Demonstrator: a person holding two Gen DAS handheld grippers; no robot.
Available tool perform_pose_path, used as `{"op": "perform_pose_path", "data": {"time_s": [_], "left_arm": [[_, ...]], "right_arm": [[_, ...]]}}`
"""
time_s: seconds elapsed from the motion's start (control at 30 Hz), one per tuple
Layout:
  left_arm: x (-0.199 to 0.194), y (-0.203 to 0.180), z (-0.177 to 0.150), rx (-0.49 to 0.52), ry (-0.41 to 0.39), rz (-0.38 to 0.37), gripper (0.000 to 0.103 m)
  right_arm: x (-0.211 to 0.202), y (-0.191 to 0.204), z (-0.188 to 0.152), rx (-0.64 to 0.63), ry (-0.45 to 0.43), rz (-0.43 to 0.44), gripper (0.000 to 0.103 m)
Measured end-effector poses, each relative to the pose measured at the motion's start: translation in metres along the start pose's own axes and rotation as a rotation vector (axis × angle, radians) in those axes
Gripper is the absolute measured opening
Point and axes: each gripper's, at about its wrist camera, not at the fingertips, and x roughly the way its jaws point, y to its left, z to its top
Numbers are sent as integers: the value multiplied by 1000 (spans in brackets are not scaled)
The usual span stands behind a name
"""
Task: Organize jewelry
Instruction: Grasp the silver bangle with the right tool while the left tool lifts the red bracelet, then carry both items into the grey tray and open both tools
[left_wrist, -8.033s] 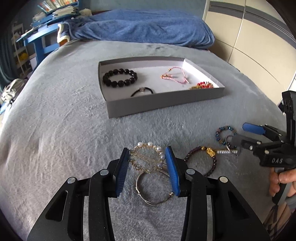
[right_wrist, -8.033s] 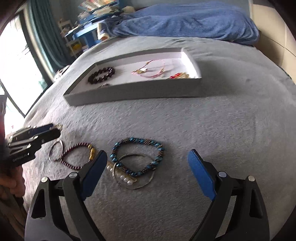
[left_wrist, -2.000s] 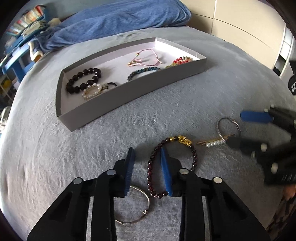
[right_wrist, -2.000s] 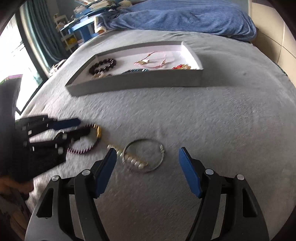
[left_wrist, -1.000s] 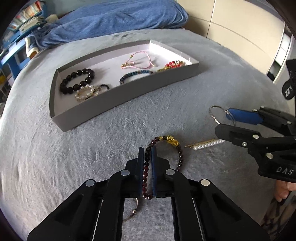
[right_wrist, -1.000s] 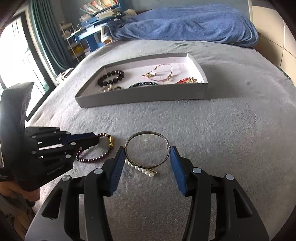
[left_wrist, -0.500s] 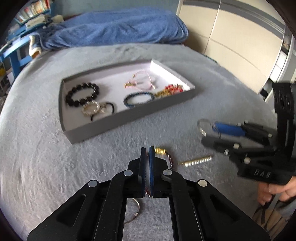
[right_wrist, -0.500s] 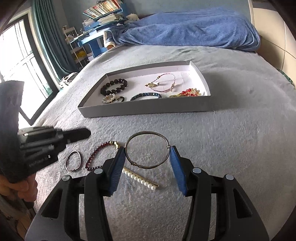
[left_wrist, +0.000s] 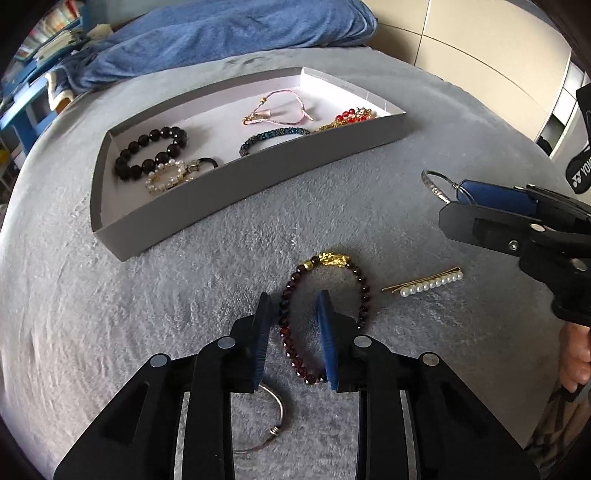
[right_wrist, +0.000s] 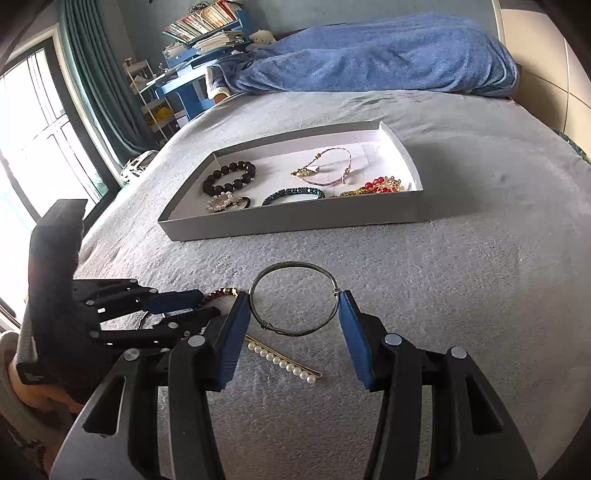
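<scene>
On grey bedspread (left_wrist: 110, 295), left gripper (left_wrist: 291, 325) parted astride garnet bracelet (left_wrist: 325, 314), right gripper (right_wrist: 295, 325) clasping wire bangle (right_wrist: 295, 266).

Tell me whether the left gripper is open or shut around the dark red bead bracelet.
Open. The left gripper has its fingers apart, straddling one side of the dark red bead bracelet, which lies on the grey blanket.

I see bright daylight from the window (right_wrist: 44, 155), which glares white; both pictures are sharp, bent at the edges.
</scene>
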Motion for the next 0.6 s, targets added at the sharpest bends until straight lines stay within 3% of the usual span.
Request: {"op": "perform_pose_path", "data": {"time_s": [0.07, 0.17, 0.2, 0.6], "left_arm": [[1, 1, 0, -6, -2, -4, 25], [-1, 0, 0, -7, -14, -4, 8], [-2, -1, 0, -8, -18, -5, 6], [-42, 0, 15, -41, -157, -76, 6]], "right_arm": [[-1, -1, 0, 1, -1, 1, 49], [-1, -1, 1, 1, -3, 1, 49], [-1, 0, 1, 0, -3, 0, 49], [-1, -2, 17, -23, -23, -3, 50]]}}
